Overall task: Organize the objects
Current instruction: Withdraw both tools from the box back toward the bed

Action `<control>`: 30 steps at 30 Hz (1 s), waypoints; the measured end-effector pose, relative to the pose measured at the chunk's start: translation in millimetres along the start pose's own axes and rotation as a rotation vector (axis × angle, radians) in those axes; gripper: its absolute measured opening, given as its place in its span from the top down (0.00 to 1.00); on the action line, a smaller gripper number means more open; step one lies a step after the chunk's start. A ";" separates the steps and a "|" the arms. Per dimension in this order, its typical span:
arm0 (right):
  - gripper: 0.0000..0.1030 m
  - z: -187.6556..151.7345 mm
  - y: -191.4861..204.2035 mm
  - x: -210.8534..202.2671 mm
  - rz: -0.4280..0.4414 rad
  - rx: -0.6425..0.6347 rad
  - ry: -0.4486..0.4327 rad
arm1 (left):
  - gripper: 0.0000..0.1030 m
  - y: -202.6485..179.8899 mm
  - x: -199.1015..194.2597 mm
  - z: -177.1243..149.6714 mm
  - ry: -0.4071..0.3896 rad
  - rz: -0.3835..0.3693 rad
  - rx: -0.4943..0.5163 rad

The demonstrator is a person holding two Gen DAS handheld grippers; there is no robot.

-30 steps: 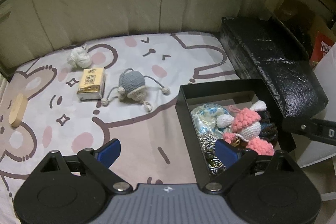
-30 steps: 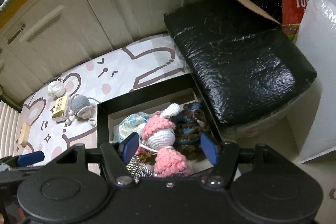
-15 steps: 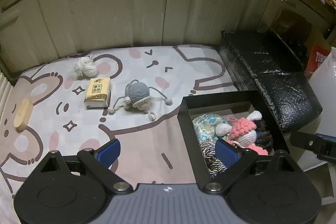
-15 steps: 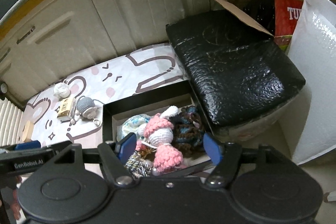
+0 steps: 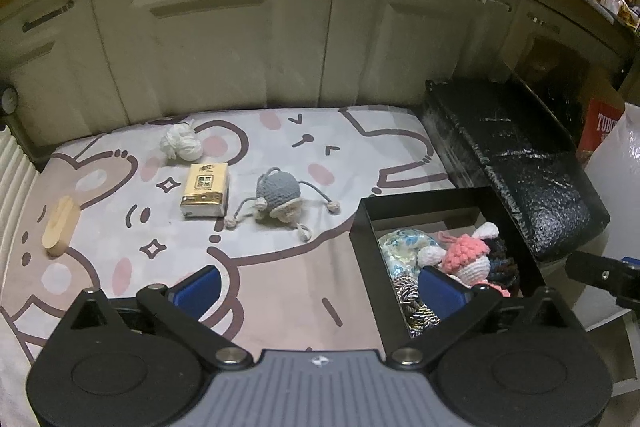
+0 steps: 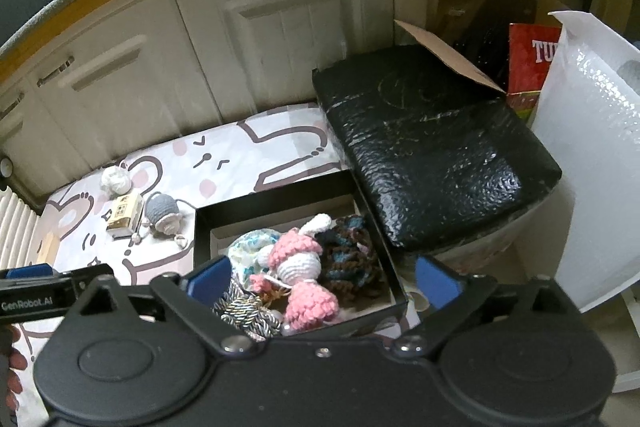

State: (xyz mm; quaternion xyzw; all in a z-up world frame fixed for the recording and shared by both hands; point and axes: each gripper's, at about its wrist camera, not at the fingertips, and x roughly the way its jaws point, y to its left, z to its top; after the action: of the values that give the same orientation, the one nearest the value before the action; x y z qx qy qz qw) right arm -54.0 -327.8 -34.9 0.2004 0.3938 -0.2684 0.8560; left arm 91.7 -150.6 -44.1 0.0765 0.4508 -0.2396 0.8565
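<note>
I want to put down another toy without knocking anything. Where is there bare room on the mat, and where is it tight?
Bare mat lies between the left gripper, the grey crochet toy and the black box; another patch lies behind the toy, toward the cabinets. Tight: the tissue pack, white ball and grey toy cluster together, and the box is nearly full.

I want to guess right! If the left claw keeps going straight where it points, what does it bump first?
Probably the mat just ahead, since the open left claw tilts downward. The grey knitted toy lies farther along; depth is hard to judge.
</note>
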 end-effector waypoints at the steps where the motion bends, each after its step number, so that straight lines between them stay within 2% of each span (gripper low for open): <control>1: 0.00 -0.4 0.3 -0.8 0.002 -0.002 -0.002 | 0.00 1.4 -1.2 -0.2 -0.002 0.000 -0.004; 13: 0.00 -4.5 8.7 -0.7 0.009 0.007 -0.005 | 0.00 25.0 -13.3 -3.6 -0.028 0.034 -0.032; 30: 0.00 -6.1 82.7 13.5 0.091 -0.102 0.013 | 0.00 102.6 -32.5 -14.5 -0.047 0.133 -0.123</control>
State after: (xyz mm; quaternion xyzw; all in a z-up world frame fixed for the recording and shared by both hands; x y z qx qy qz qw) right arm 1.0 -264.3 -38.3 0.1760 0.4031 -0.2073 0.8738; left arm 114.6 -44.8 -35.0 0.0481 0.4382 -0.1558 0.8840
